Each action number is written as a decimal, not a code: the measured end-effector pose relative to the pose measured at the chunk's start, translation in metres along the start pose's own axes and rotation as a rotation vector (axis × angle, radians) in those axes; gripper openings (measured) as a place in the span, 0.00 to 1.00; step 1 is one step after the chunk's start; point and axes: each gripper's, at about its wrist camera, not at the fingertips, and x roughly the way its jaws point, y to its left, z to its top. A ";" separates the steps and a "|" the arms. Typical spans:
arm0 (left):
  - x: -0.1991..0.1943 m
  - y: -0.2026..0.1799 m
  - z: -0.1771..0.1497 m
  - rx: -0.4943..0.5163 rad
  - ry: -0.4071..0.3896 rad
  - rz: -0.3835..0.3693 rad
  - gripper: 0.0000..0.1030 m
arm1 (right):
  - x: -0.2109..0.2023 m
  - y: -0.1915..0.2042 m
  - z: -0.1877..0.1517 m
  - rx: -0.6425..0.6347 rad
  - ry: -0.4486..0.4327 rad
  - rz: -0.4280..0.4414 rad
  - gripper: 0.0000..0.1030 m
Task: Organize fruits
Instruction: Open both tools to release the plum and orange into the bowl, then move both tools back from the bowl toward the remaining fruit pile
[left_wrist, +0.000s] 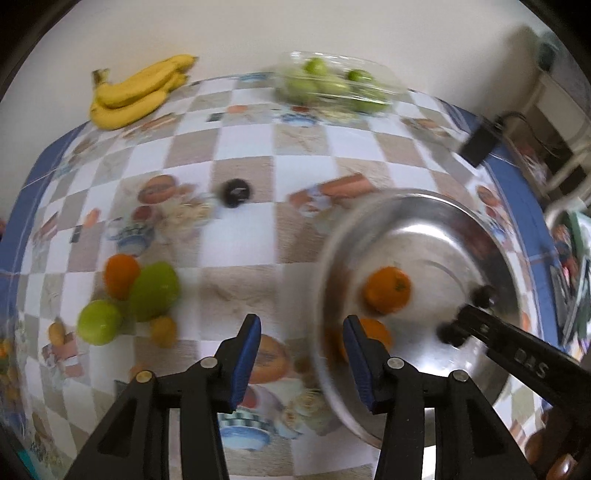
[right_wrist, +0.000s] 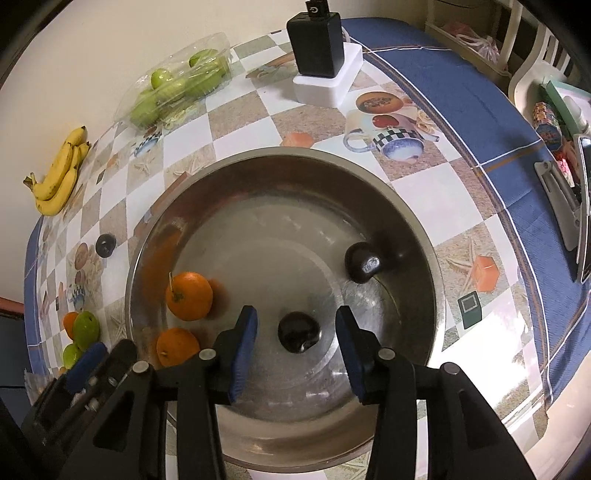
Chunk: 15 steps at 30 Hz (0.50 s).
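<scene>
A steel bowl (right_wrist: 280, 153) holds two oranges (right_wrist: 189, 295) (right_wrist: 177, 347) and two dark plums (right_wrist: 298, 332) (right_wrist: 362, 262). My right gripper (right_wrist: 295, 314) hangs open over the bowl. The nearer plum lies on the bowl floor between its fingers, and the pads are clear of it. My left gripper (left_wrist: 301, 325) stands open and empty above the tablecloth, just left of the bowl (left_wrist: 424, 194). To its left lies a cluster of an orange (left_wrist: 120, 275), two green fruits (left_wrist: 155, 290) (left_wrist: 99, 321) and a small yellow fruit (left_wrist: 164, 330). A third dark plum (left_wrist: 234, 192) sits alone mid-table.
Bananas (left_wrist: 136, 92) and a clear tub of green fruit (left_wrist: 332, 86) lie at the far edge by the wall. A black box on a white base (right_wrist: 317, 44) stands beyond the bowl. Chairs and clutter (right_wrist: 554, 122) crowd the table's right side.
</scene>
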 end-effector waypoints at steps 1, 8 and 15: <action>0.000 0.006 0.001 -0.016 -0.008 0.026 0.61 | 0.000 0.002 0.000 -0.008 -0.001 -0.002 0.45; -0.002 0.037 0.006 -0.094 -0.053 0.155 0.91 | 0.003 0.011 0.000 -0.050 -0.010 0.004 0.74; 0.000 0.047 0.007 -0.095 -0.068 0.194 1.00 | 0.005 0.015 -0.001 -0.074 -0.018 -0.006 0.84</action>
